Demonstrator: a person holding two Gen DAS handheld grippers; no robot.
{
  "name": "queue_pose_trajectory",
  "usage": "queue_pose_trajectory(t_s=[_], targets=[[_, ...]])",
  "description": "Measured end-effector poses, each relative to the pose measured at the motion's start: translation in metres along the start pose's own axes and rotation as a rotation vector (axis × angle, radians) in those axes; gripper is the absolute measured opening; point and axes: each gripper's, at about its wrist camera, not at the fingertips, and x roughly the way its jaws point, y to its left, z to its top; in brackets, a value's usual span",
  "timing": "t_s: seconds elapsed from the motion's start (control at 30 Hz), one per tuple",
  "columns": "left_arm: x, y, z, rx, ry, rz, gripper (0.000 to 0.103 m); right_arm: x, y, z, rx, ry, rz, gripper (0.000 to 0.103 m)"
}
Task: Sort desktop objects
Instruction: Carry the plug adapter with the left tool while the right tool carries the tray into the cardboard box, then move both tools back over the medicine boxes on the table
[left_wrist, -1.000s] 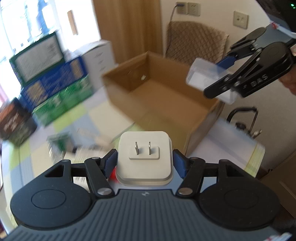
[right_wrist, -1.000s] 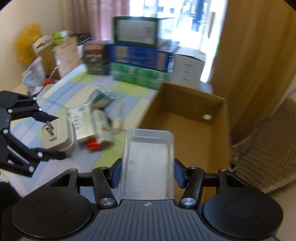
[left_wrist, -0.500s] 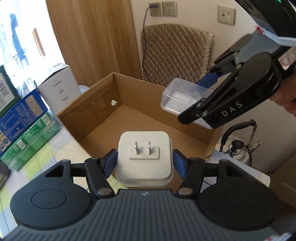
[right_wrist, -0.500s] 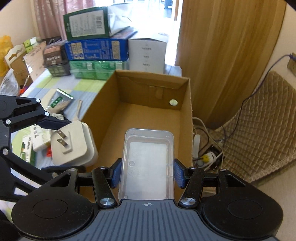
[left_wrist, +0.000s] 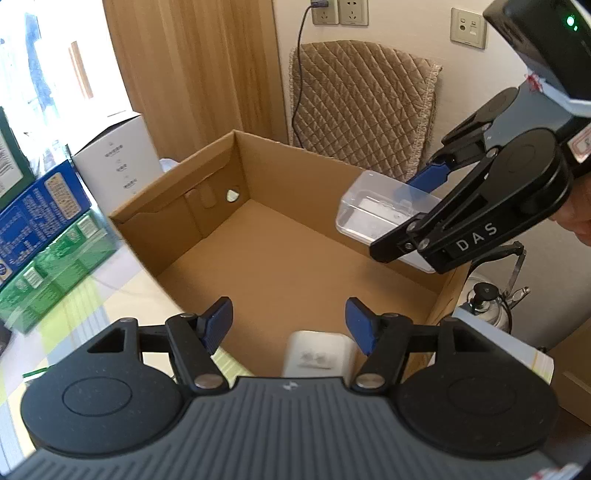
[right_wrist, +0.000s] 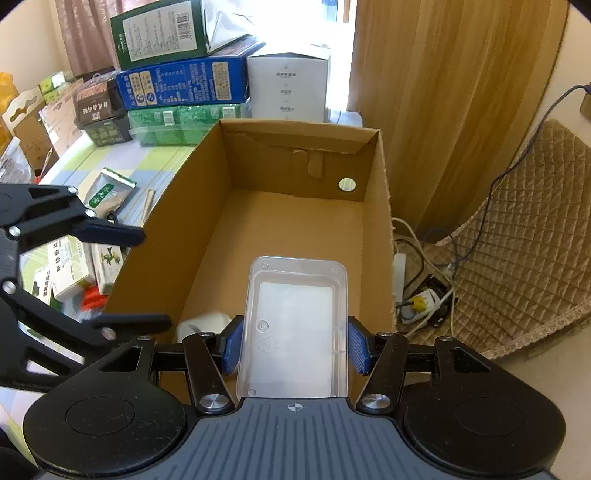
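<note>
left gripper (left_wrist: 289, 320) jaws just opened wider, empty, white plug adapter (left_wrist: 318, 355) below in cardboard box (left_wrist: 295, 266), right gripper (right_wrist: 293, 345) clamping clear plastic tray (right_wrist: 295, 325), stacked cartons (right_wrist: 177, 85) beside box

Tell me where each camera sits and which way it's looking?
Left wrist: on the left gripper, jaws open, looking down into the brown cardboard box; the white plug adapter is below; the right gripper is across.
Right wrist: on the right gripper, gripping the clear plastic tray, facing the stacked cartons.
Both show box, adapter, tray.
</note>
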Motion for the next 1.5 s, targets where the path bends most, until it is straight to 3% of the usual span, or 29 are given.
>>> queue_pose_trajectory(t_s=[0.3, 0.33, 0.4, 0.73, 1.1, 1.4, 1.5], targets=[[-0.020, 0.012, -0.012, 0.011, -0.002, 0.013, 0.064, 0.004, 0.010, 0.001, 0.011, -0.006, 0.002, 0.055], [-0.022, 0.013, -0.013, 0.008, -0.004, 0.015, 0.064, 0.004, 0.010, 0.002, 0.016, -0.008, 0.001, 0.058], [-0.026, 0.015, -0.015, -0.001, -0.009, 0.011, 0.066, 0.002, 0.010, 0.003, 0.028, -0.013, -0.001, 0.078], [-0.052, 0.016, -0.028, -0.006, -0.021, 0.017, 0.074, -0.028, 0.022, -0.001, 0.019, -0.058, -0.016, 0.080], [-0.105, 0.023, -0.054, 0.001, -0.025, 0.046, 0.086, -0.072, 0.066, -0.016, -0.002, -0.118, -0.008, 0.101], [-0.146, 0.032, -0.083, -0.004, -0.028, 0.054, 0.102, -0.091, 0.114, -0.026, -0.051, -0.125, 0.008, 0.101], [-0.162, 0.039, -0.096, -0.012, -0.031, 0.067, 0.102, -0.093, 0.130, -0.027, -0.071, -0.125, 0.013, 0.101]])
